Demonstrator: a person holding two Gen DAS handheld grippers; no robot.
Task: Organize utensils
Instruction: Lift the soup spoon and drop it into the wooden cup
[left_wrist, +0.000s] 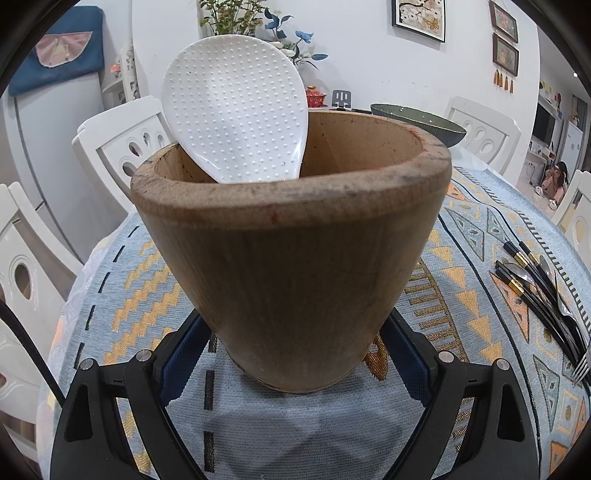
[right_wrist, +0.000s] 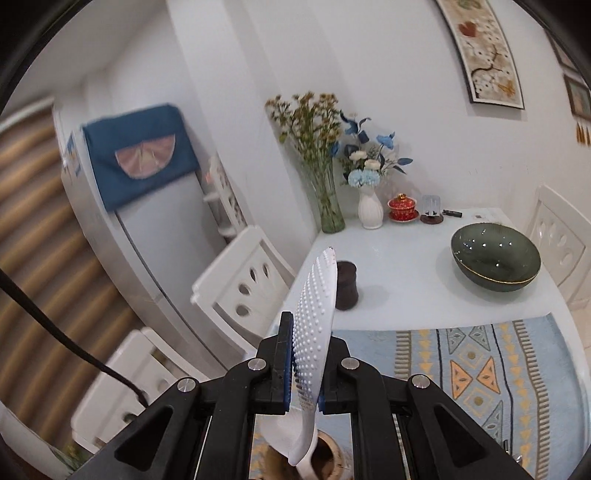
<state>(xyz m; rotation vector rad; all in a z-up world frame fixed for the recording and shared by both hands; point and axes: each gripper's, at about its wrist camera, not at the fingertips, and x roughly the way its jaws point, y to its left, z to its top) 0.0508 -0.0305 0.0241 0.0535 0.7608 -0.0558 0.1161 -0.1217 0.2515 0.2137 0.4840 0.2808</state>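
Observation:
A tall wooden utensil holder (left_wrist: 291, 258) stands on the patterned table mat (left_wrist: 122, 295). My left gripper (left_wrist: 295, 332) is shut on its base, one blue pad on each side. A white dotted rice paddle (left_wrist: 236, 114) leans in the holder, head up. In the right wrist view my right gripper (right_wrist: 312, 350) is shut on the head of a white dotted rice paddle (right_wrist: 317, 295), seen edge-on, its handle hanging over the holder's mouth (right_wrist: 328, 454). Whether both views show one paddle I cannot tell. Black-handled cutlery (left_wrist: 535, 291) and a fork (left_wrist: 581, 363) lie at the mat's right edge.
A dark green bowl (right_wrist: 495, 260) sits on the white table beyond the mat. A small dark jar (right_wrist: 346, 284) stands just past the paddle's tip. Vases (right_wrist: 370, 212) and a red teacup (right_wrist: 402, 206) line the wall. White chairs (right_wrist: 243, 280) surround the table.

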